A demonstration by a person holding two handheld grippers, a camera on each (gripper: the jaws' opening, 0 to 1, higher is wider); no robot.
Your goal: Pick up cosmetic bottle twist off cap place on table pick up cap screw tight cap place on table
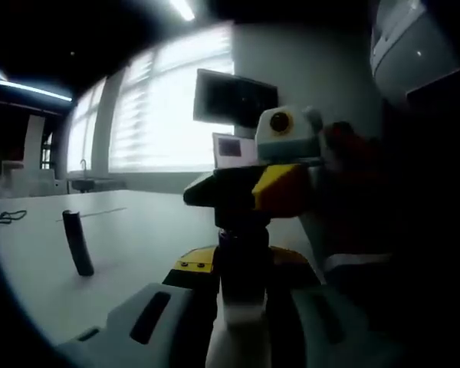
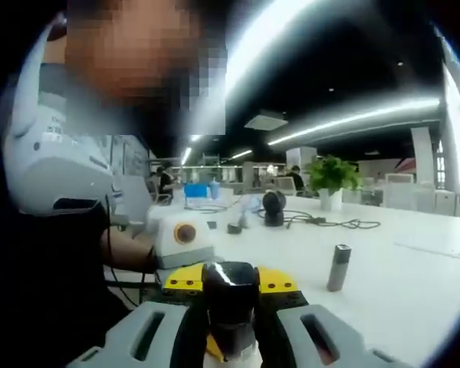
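Both your grippers, left (image 1: 241, 322) and right (image 2: 231, 337), pinch the dark-capped pale cosmetic bottle (image 1: 241, 284); uneven twisting could make it slip onto the white desk (image 1: 130, 230).

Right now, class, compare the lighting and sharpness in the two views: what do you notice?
Left gripper view: bright window backlights the scene, so the bottle and other gripper look dark, close parts blurred. Right gripper view: more evenly lit, ceiling lights streak and curve, the cap carries a glare spot.
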